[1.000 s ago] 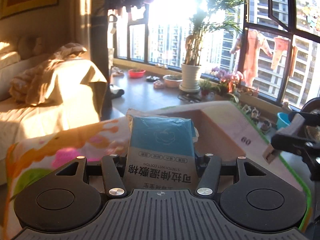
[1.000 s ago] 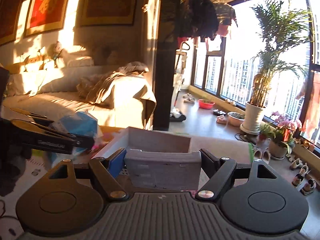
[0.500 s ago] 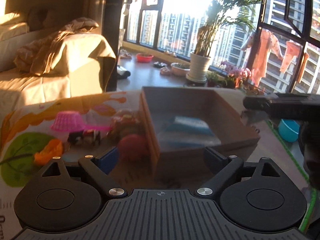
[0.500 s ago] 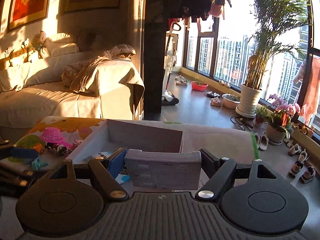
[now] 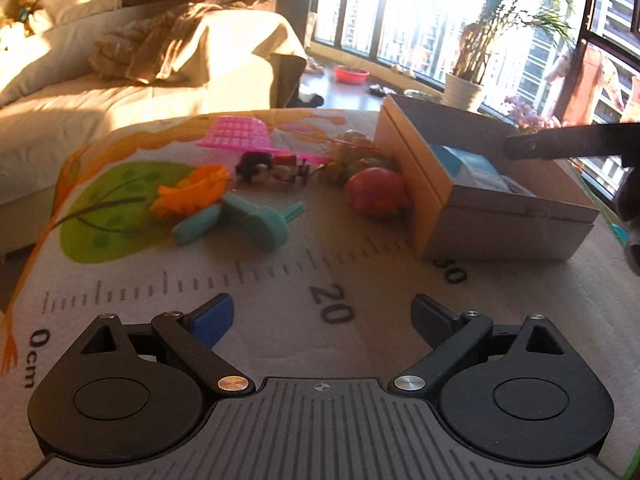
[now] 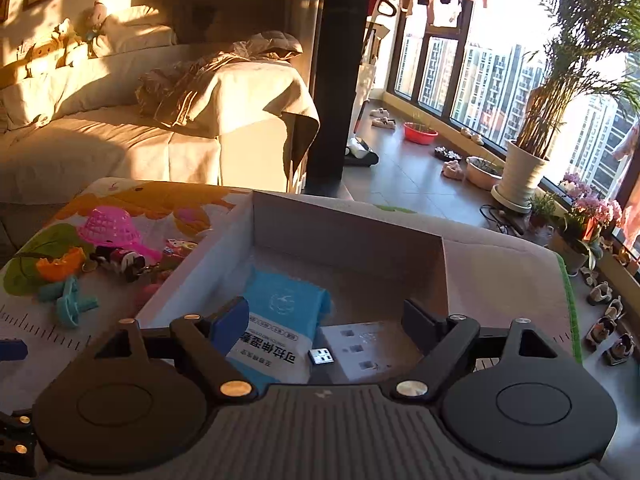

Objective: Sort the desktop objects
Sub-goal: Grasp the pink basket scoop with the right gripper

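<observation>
Hovering with fingers apart and empty, the right gripper [image 6: 322, 314] hung over the cardboard box [image 6: 348, 236], where the blue cotton pack [image 6: 280, 320] lay sorted; the left gripper [image 5: 322, 316], likewise spread, faced unsorted toys [image 5: 256, 188] far left.

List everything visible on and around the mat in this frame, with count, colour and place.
cardboard box: 1, brown-grey, right side of mat
blue packet: 1, blue and white, inside box
white carton: 1, white, in box beside packet
pink basket: 1, pink, far end of mat
orange toy: 1, orange, on green patch
teal toy: 1, teal, beside orange toy
red ball: 1, red, against box
play mat: 1, white with ruler print
left gripper: open, empty
right gripper: open, above box
</observation>
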Demonstrator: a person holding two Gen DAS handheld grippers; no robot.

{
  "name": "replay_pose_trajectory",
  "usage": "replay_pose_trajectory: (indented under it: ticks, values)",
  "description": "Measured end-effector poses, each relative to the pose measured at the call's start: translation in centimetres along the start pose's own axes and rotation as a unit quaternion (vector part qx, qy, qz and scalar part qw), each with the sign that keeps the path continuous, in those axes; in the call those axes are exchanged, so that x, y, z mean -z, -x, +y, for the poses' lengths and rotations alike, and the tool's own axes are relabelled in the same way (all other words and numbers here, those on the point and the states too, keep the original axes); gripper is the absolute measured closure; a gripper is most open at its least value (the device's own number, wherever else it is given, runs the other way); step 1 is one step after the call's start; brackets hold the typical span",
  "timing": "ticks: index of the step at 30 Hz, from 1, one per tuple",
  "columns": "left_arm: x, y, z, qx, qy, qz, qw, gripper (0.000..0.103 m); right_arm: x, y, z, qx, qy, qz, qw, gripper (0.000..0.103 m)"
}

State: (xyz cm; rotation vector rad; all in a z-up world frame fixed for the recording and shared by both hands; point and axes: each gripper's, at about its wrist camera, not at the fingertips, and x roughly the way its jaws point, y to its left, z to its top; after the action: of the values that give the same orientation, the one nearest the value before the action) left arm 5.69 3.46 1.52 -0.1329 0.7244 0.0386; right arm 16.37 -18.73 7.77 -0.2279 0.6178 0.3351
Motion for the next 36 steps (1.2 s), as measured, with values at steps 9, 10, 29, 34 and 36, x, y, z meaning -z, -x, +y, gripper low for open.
replay_pose_trajectory:
  ticks: [9,10,29,34,36]
  values:
    - [2.1,0.9,2.4,-0.035,-0.001,-0.018,0.9992,0.003,-4.9,-0.9,7.3,-0.103,0.016,0.029,0.994,0.016]
    - [2.1,0.9,2.8,-0.028,0.011,-0.018,0.9994,0.003,-5.3,-1.4,8.4,-0.107,0.025,0.032,0.993,0.016]
    - [2.8,1.9,4.4,0.01,0.06,-0.041,0.9973,0.001,-8.0,-16.1,21.8,-0.143,0.107,0.126,0.976,0.034]
    - [3.1,2.7,4.7,0.0,0.051,-0.037,0.998,0.001,-6.7,-14.0,21.4,-0.161,0.104,0.126,0.973,0.034]
    - [3.4,3.1,4.9,-0.007,0.035,-0.034,0.9988,0.001,-5.8,-12.8,20.8,-0.171,0.095,0.13,0.972,0.035]
